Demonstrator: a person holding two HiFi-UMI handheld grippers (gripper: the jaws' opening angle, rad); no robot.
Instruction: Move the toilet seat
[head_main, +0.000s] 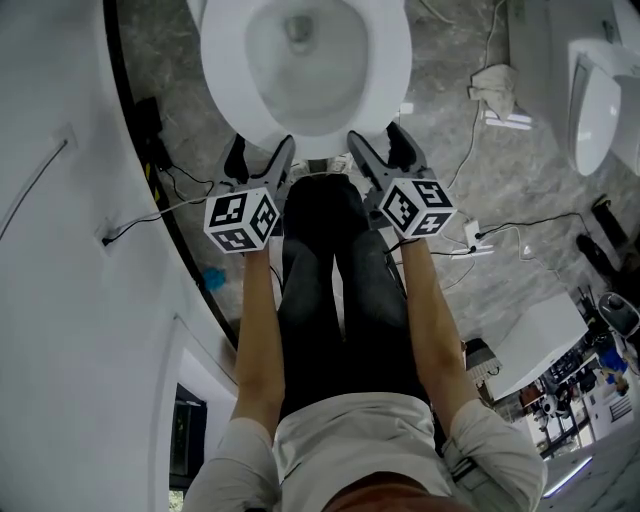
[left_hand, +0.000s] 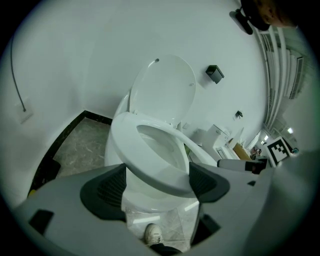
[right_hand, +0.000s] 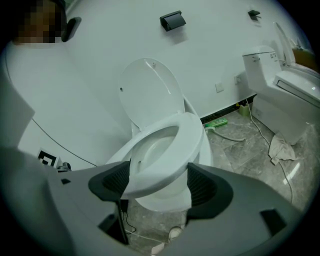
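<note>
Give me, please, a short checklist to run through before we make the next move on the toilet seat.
1. Left tool open: ok, jaws apart, gripping nothing.
2. Right tool open: ok, jaws apart, gripping nothing.
3. Toilet seat front edge lined up between each tool's jaws: ok in both gripper views.
4. Lid out of the way: ok, standing upright behind the seat.
5. Seat lying flat on the bowl: cannot tell.
</note>
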